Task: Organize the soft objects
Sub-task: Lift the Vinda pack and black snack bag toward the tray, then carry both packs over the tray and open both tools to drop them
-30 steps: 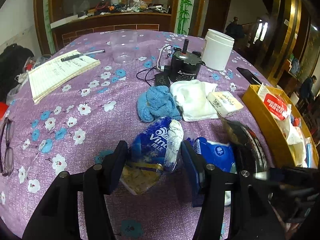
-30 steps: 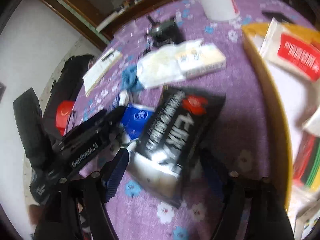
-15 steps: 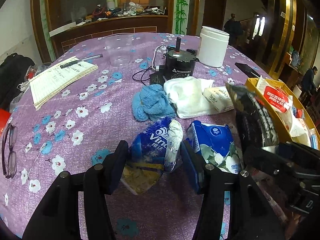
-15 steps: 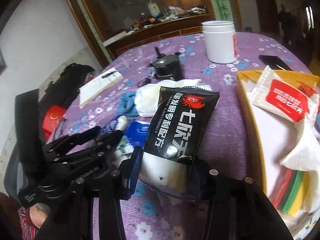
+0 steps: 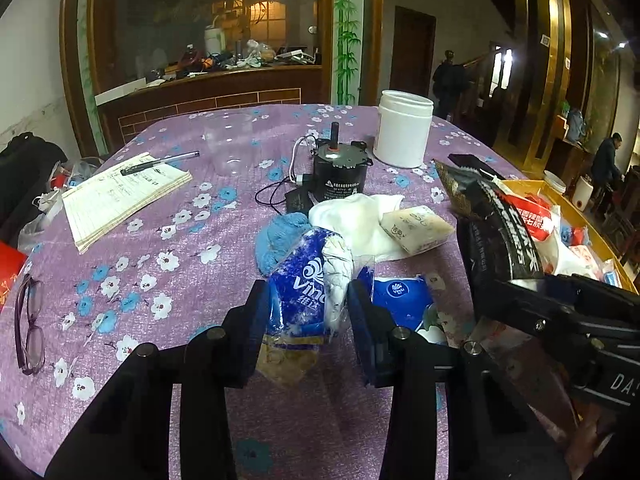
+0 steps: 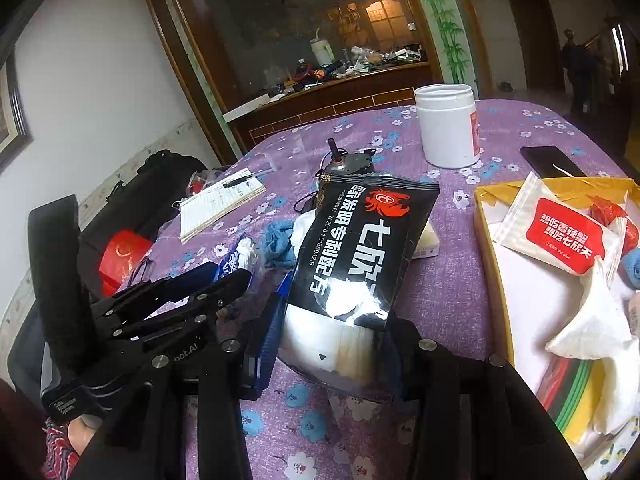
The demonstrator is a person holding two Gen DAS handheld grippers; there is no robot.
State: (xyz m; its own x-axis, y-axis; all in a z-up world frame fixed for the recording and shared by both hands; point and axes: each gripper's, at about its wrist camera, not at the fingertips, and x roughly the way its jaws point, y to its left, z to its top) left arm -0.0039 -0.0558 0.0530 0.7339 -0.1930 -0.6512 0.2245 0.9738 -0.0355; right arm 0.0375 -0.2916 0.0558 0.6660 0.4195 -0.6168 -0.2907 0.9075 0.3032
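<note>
the left gripper has its fingers clamped on the blue tissue pack, one pad against each side of the wrapper. the jaws have just been closing, and the pack sits between them. its crumpled lower end rests on the purple flowered surface.

the right gripper has its fingers clamped on the lower, clear end of the black snack bag. the jaws have just been closing on it. the bag is held tilted, its printed top leaning away from the gripper and clear of the surface.

places relative to the blue tissue pack:
- second blue pack: just beside it, on the side toward the right gripper, lying flat.
- blue knitted cloth: directly behind it, touching or nearly so; contact cannot be told.
- white cloth: behind it, next to the knitted cloth, with a small cream packet lying on its edge.
- black motor with its cable: farther behind, beyond the cloths.
- white jar: beyond the motor.
- yellow box: well apart, beyond the right gripper, holding a white sachet with a red label and white tissues.
- notebook with a pen: well apart on the opposite side.
- glasses: near the surface edge on that same side.
</note>
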